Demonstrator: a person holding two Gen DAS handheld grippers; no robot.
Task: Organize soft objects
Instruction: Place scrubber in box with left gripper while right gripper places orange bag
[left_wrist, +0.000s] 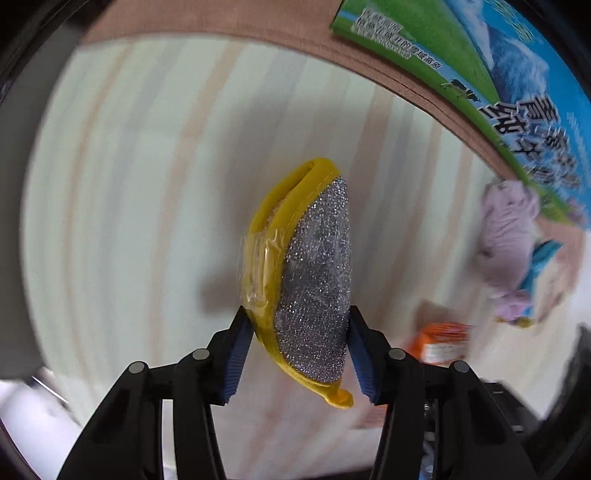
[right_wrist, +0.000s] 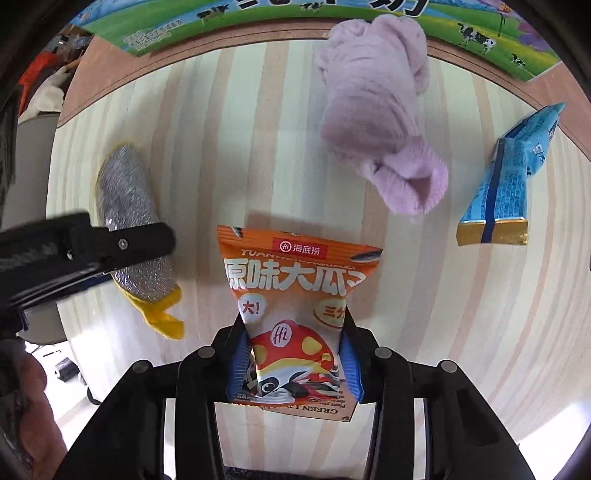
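Note:
My left gripper (left_wrist: 299, 347) is shut on a yellow-edged silver scouring pad (left_wrist: 314, 280) and holds it upright above the striped table (left_wrist: 129, 184). In the right wrist view the same pad (right_wrist: 129, 221) shows at the left with the left gripper (right_wrist: 103, 247) clamped across it. My right gripper (right_wrist: 295, 362) is shut on an orange snack packet (right_wrist: 295, 288), held over the table. A crumpled lilac cloth (right_wrist: 380, 110) lies at the far middle, and it also shows blurred in the left wrist view (left_wrist: 506, 240). A blue and gold packet (right_wrist: 506, 184) lies at the right.
A green and blue printed carton (right_wrist: 258, 22) stands along the table's far edge, also in the left wrist view (left_wrist: 480, 74). A brown border (right_wrist: 96, 74) rims the table (right_wrist: 207, 147). Clutter and floor show beyond the left edge.

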